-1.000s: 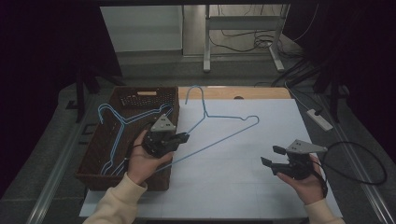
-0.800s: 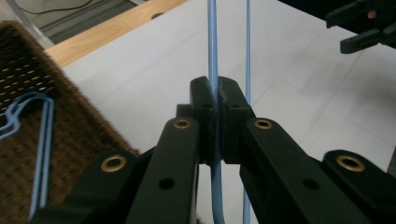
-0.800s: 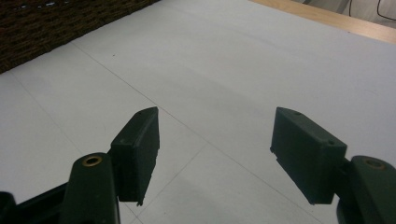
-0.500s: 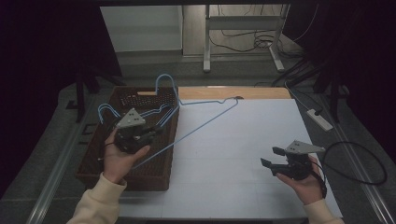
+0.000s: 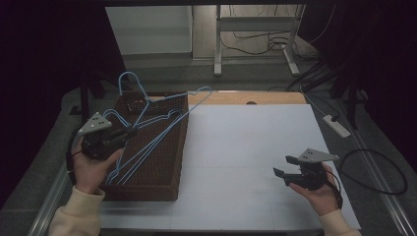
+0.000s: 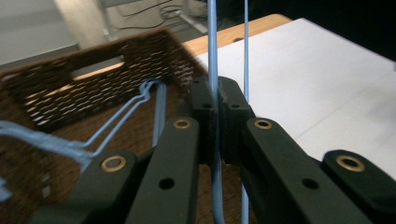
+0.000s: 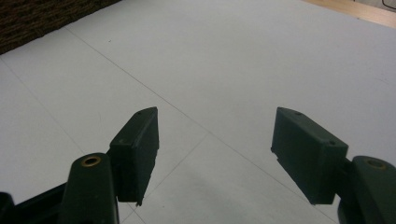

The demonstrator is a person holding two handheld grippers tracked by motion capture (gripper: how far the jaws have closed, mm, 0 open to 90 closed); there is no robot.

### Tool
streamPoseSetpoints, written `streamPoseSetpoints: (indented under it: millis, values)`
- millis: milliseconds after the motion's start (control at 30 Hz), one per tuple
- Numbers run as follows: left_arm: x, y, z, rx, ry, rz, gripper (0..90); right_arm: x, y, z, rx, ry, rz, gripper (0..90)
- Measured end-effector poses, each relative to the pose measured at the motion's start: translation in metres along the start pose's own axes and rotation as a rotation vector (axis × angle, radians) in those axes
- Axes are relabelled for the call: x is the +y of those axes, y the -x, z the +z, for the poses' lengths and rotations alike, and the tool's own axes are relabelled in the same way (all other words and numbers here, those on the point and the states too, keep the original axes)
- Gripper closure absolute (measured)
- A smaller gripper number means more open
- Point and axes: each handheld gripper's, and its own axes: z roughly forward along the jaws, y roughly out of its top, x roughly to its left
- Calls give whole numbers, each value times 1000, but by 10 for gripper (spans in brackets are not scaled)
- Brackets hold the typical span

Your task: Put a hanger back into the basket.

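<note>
Gripping a light-blue wire hanger [image 5: 152, 128] over the brown woven basket [image 5: 162, 167], the left gripper [image 5: 129, 133] is clenched; the right gripper [image 5: 283, 167] stays released at the near right; no writing is readable.

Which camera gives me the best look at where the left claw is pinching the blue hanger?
The left gripper view: the left claw is shut on one wire of the blue hanger, right between the pads. The high view shows the whole hanger over the brown basket, but the pinch is too small there. The right gripper view faces the white table.

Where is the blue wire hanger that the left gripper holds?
High view, left side: the blue hanger hangs over the brown basket, pinched in the left gripper.
</note>
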Motion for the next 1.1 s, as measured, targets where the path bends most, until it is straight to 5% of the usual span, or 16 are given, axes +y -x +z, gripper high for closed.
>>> streamPoseSetpoints:
  millis: [500,700,833,1100]
  values:
    - [-26,-40,-1,119,-53,-82,872,0,-1,3,4,-12,-4,325]
    - [-29,-40,8,142,-94,-73,872,0,-1,3,3,-10,-6,325]
    - [-35,-36,26,138,-164,-49,872,0,-1,3,2,-12,-4,325]
    - [-39,-35,48,123,-214,-64,872,-1,-1,4,3,-15,-3,325]
